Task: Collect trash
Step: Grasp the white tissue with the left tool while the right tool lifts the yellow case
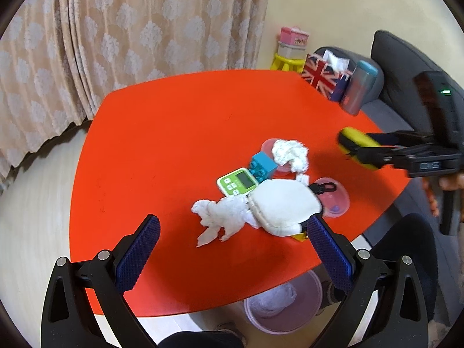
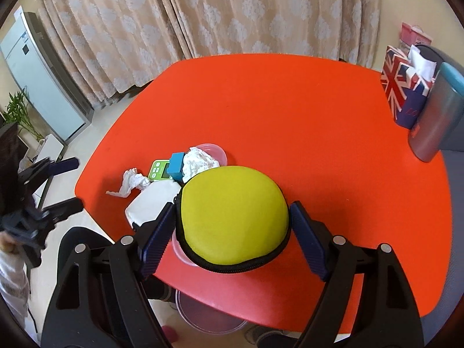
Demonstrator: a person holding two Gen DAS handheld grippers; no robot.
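The right hand-held gripper (image 2: 232,226) grasps a round yellow pouch (image 2: 233,217) with a black zipper, above the smooth orange table (image 2: 290,116). The left hand-held gripper (image 1: 232,249) is released. Crumpled white tissues (image 1: 223,217) lie on the table, behind them a patterned curtain (image 2: 232,14).

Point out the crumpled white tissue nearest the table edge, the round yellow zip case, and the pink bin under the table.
Crumpled white tissue (image 1: 216,217), left wrist view, on its bunched middle.
Round yellow zip case (image 2: 233,216), right wrist view, centre of its yellow face.
Pink bin (image 1: 311,307), left wrist view, on its right rim.
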